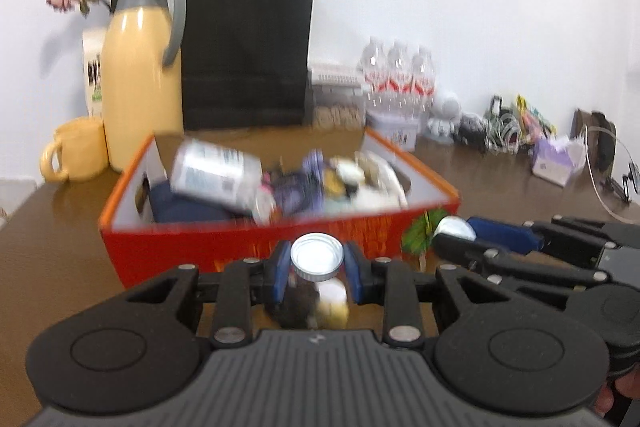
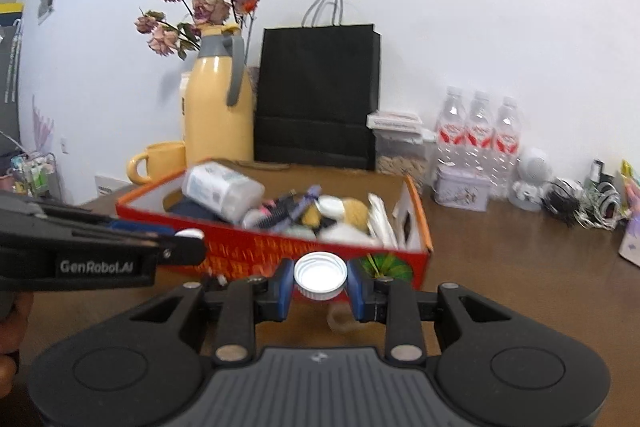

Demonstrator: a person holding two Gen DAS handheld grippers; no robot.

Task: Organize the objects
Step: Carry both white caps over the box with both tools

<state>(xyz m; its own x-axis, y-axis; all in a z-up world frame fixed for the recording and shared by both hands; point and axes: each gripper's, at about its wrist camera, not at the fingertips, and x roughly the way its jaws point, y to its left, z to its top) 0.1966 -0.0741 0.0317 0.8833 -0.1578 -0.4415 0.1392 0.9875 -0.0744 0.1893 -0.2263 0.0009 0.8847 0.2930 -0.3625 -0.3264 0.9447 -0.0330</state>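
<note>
An orange-red box (image 1: 180, 247) (image 2: 248, 251) stands on the brown table, heaped with a white plastic bottle (image 1: 216, 173) (image 2: 222, 189), pens and other small items. My left gripper (image 1: 317, 261) is shut on a small jar (image 1: 308, 301) with a silver lid and dark and yellow contents, just in front of the box's near wall. My right gripper (image 2: 320, 277) is shut on a clear jar with a silver lid (image 2: 320, 273), also before that wall. Each gripper shows in the other's view, the right gripper (image 1: 454, 231) at the right and the left gripper (image 2: 188, 241) at the left.
Behind the box stand a yellow jug (image 1: 140, 87) with dried flowers, a yellow mug (image 1: 76, 153) and a black paper bag (image 1: 246, 51). Water bottles (image 2: 478, 139), a tin (image 2: 460, 189), a white figurine and tangled cables line the back right. A green paper umbrella (image 2: 390, 265) shows at the box's front corner.
</note>
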